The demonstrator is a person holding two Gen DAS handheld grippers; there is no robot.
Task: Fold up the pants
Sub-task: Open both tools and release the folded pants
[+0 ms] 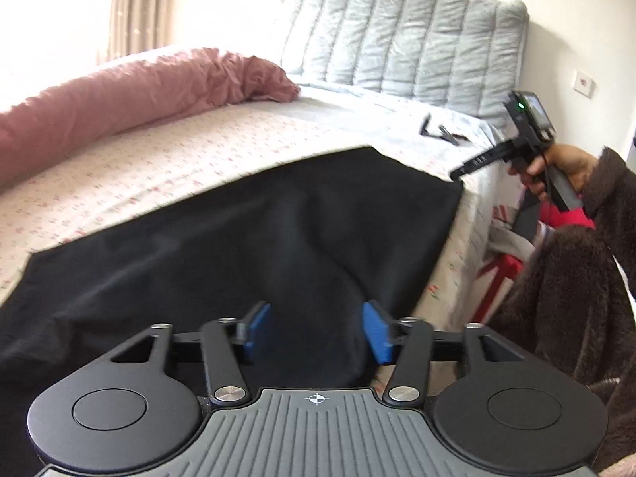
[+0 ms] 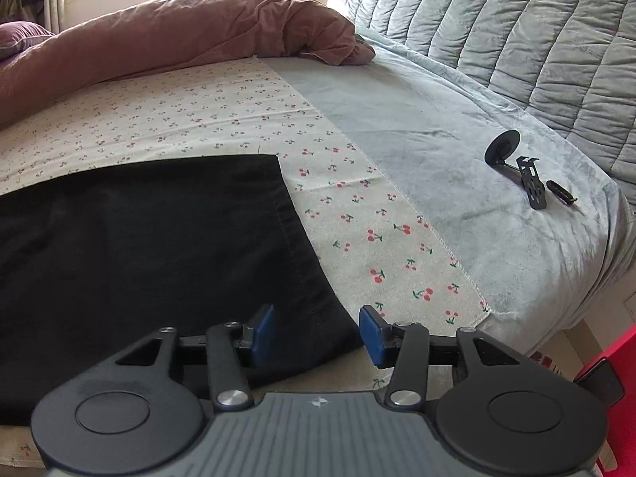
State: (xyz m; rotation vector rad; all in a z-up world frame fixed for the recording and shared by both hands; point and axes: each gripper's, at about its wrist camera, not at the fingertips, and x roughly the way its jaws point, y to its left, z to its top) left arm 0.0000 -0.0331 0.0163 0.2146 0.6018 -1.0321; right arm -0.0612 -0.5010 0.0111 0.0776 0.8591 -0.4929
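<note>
In the left wrist view, our left tool [image 1: 316, 330] sits at the bottom centre of the frame with its blue pads [image 1: 260, 328] standing apart, nothing pinched between them. The black pants [image 1: 238, 234] lie spread across the middle of the frame on the cherry-print sheet [image 1: 139, 151] of the bed. A raised ridge of cloth runs down toward the gap between the pads, and we judge that it could spring up or slide if left unsmoothed. At the right of the frame a hand [image 1: 564, 171] holds the right tool just past the far corner of the pants, near the bed's edge. The risk here, as we see it, is that the cloth nearest that edge gets dragged off the side

In the right wrist view, our right tool [image 2: 318, 336] fills the bottom centre, pads apart and gripping nothing. The stitched hem of the pants runs from the middle of the frame down to the space between the pads. A careless close could catch the sheet along with the hem, and we would then pull the bedding out of line. Toward the right of the frame, a small black stand [image 2: 516, 167] rests on the grey blanket [image 2: 437, 119], well apart from the pants, so we judge it no hazard unless the blanket is tugged
</note>
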